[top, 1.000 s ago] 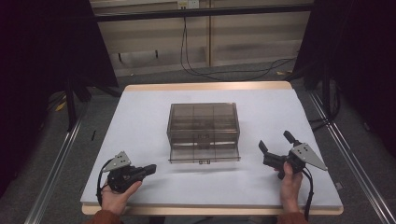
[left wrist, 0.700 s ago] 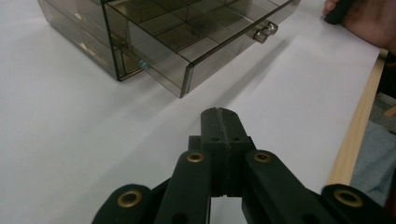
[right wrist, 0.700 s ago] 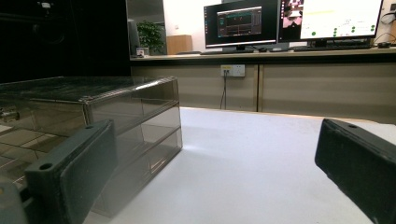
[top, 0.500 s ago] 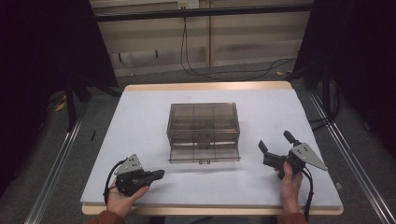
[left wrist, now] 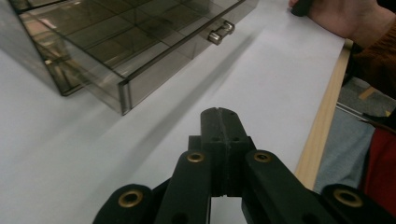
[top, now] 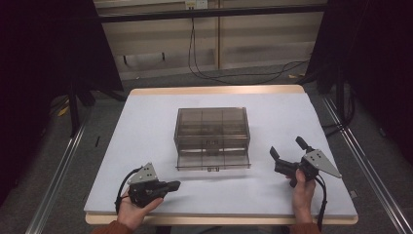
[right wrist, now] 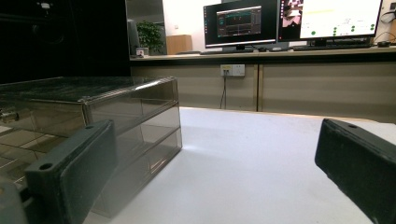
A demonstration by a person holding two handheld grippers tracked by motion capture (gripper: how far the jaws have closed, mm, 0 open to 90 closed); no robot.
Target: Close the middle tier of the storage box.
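A smoky clear drawer box [top: 212,124] stands in the middle of the white table, its bottom drawer [top: 212,163] pulled out toward the front edge. My left gripper [top: 174,185] lies low near the front left, shut with nothing in it, pointing right. In the left gripper view its closed jaws [left wrist: 219,116] aim past the open drawer [left wrist: 140,60] and its small metal handle [left wrist: 222,31]. My right gripper [top: 287,147] rests at the front right, open and empty. In the right gripper view its gap [right wrist: 215,172] faces the box's side [right wrist: 130,121].
The table's wooden front edge [top: 219,220] lies just behind both hands. The right hand [left wrist: 345,18] shows at the top of the left gripper view. Cables trail on the floor beyond the table, and a desk with monitors [right wrist: 243,21] stands far behind.
My left gripper has slid to the right along the front of the table, still shut. The right gripper and the drawer box have stayed put.
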